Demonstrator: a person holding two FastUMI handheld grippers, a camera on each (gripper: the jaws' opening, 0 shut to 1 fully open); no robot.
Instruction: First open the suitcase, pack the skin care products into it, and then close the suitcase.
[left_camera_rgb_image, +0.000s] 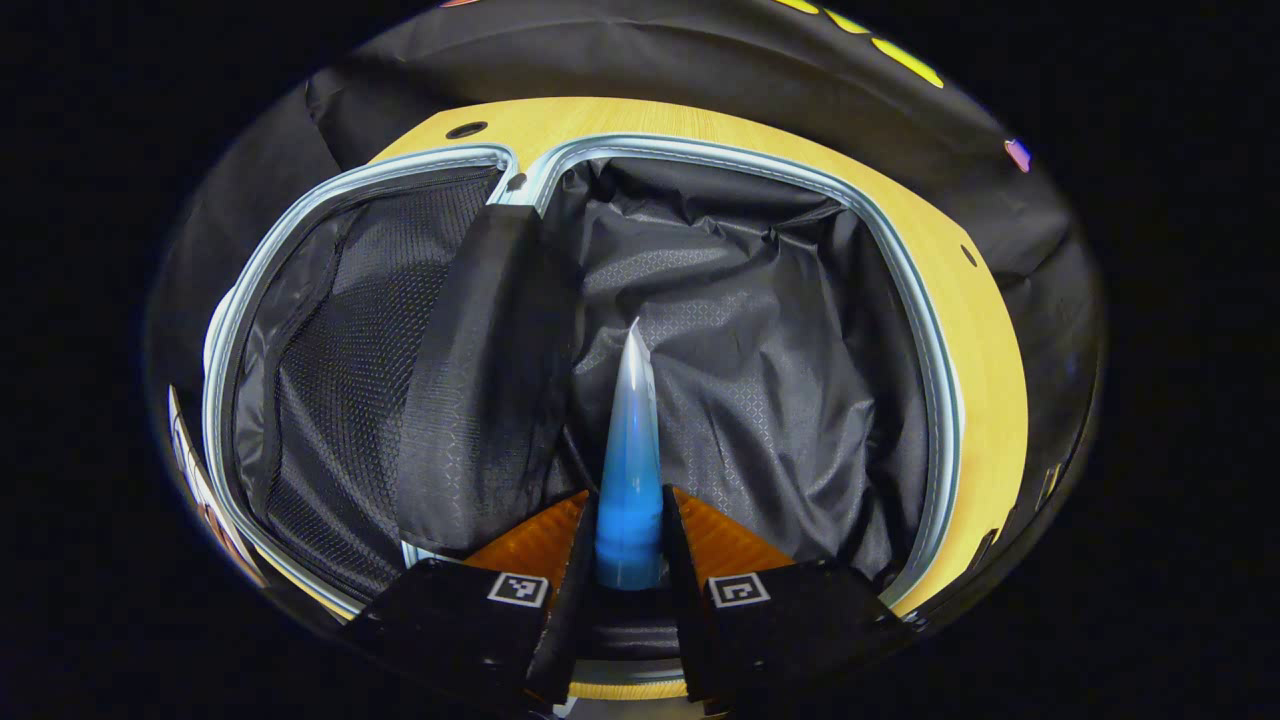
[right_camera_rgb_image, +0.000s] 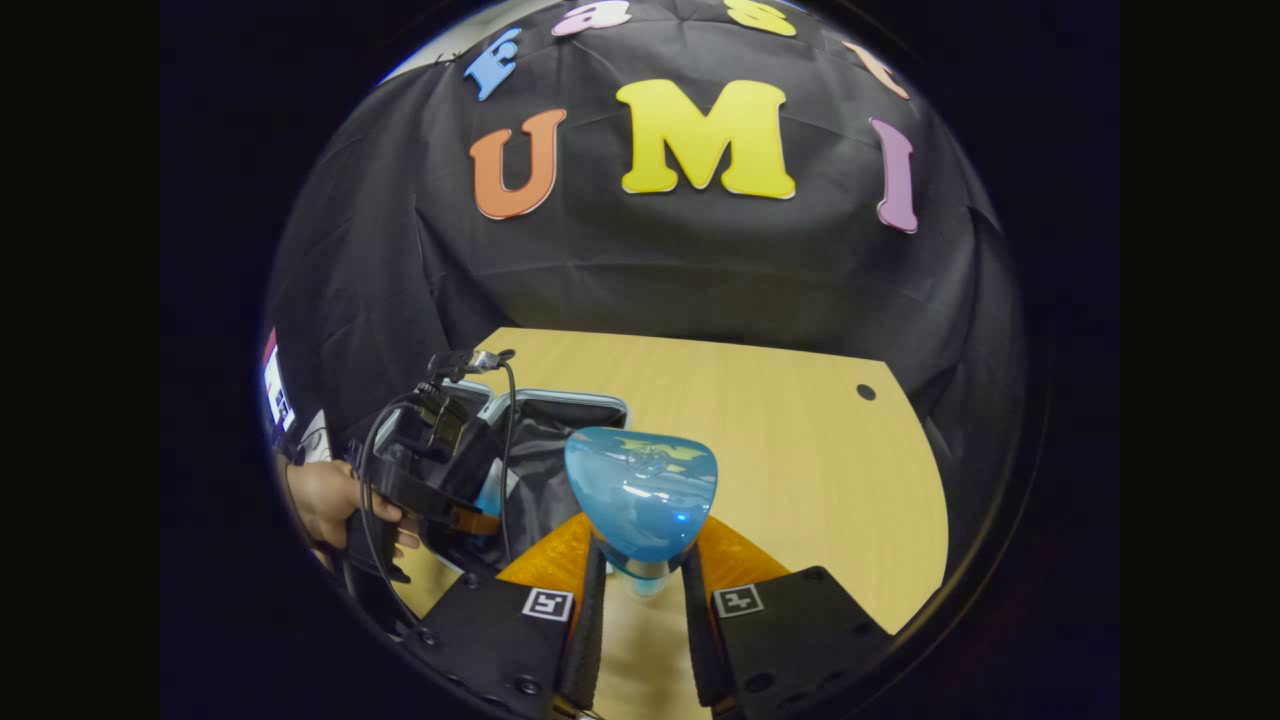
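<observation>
The suitcase (left_camera_rgb_image: 935, 380) lies open on the wooden table, with a pale blue rim and crinkled black lining. My left gripper (left_camera_rgb_image: 630, 520) hovers over its right half, shut on a blue tube (left_camera_rgb_image: 630, 440) whose pale tapered end points into the case. In the right gripper view, my right gripper (right_camera_rgb_image: 643, 565) is shut on the neck of a translucent blue bottle (right_camera_rgb_image: 640, 490) above the table, to the right of the suitcase (right_camera_rgb_image: 560, 405). A hand (right_camera_rgb_image: 325, 500) holds the left gripper (right_camera_rgb_image: 480, 510) over the case there.
A mesh pocket (left_camera_rgb_image: 330, 380) lines the suitcase's left half, and a black divider flap (left_camera_rgb_image: 480, 380) hangs down the middle. Bare wooden table (right_camera_rgb_image: 800, 450) stretches right of the case, with small round holes near its far edge. Black cloth walls surround the table.
</observation>
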